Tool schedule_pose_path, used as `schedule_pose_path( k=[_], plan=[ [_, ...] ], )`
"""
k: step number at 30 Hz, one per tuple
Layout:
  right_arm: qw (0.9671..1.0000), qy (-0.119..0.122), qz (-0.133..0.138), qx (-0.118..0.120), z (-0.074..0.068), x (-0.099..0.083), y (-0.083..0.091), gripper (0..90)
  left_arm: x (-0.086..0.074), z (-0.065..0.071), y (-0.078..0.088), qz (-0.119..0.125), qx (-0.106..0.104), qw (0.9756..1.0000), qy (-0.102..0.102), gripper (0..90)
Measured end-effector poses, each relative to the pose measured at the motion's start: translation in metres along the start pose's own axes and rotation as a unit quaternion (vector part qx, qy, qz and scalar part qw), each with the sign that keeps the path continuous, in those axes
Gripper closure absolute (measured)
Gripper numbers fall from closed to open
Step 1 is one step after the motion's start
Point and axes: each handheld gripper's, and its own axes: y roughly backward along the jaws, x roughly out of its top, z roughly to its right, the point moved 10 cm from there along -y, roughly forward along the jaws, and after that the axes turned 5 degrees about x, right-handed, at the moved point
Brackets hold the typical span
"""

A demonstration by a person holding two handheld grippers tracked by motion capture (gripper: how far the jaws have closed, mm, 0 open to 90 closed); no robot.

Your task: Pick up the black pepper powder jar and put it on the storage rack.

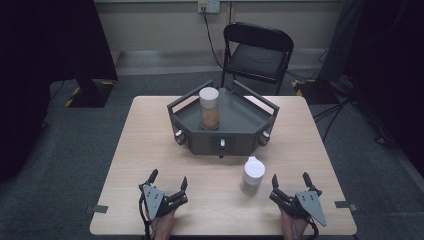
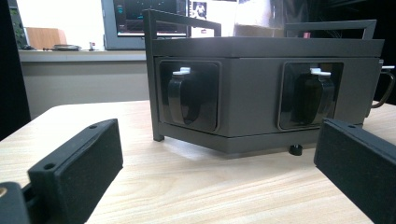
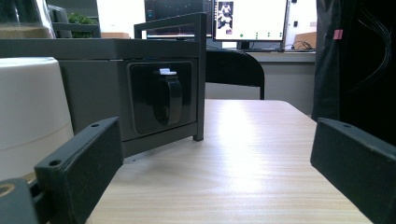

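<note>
Bare bench (image 1: 150,135) is lying open ahead of the left hand-held gripper (image 1: 168,181), with its jaws standing wide apart and nothing between them. Farther ahead, the grey rack (image 1: 235,140) is blocking the way, its handled front panels facing the hand-held gripper. Just beside the right hand-held gripper (image 1: 290,179), on its left, the white-lidded jar (image 1: 252,176) is standing close and narrowing the gap. To that hand-held gripper's front and right, the bench is lying open up to its edge.
</note>
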Motion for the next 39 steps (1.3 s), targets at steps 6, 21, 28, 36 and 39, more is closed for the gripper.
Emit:
schedule_pose_path(
  k=[6,21,28,36,39],
  plan=[
    [1.0000,-0.001,0.001,0.000,0.000,0.000,0.000,1.4,0.000,0.000,0.000,0.000,0.001,1.0000,-0.001,0.1],
    [1.0000,-0.005,0.006,0.002,0.002,0.000,0.002,0.0,0.000,0.000,0.000,0.000,0.003,1.0000,0.000,0.2],
    [0.9995,-0.019,0.024,0.006,-0.002,0.010,0.009,0.7,0.000,0.000,0.000,-0.001,0.002,1.0000,0.000,0.2],
    [0.9990,-0.013,0.031,0.029,-0.012,0.027,0.009,0.7,0.000,0.000,0.000,-0.001,0.002,1.0000,0.000,0.4],
    [0.9988,-0.014,0.030,0.037,-0.016,0.032,0.010,0.7,0.000,0.000,0.000,-0.001,0.002,1.0000,0.000,0.4]
  ],
)
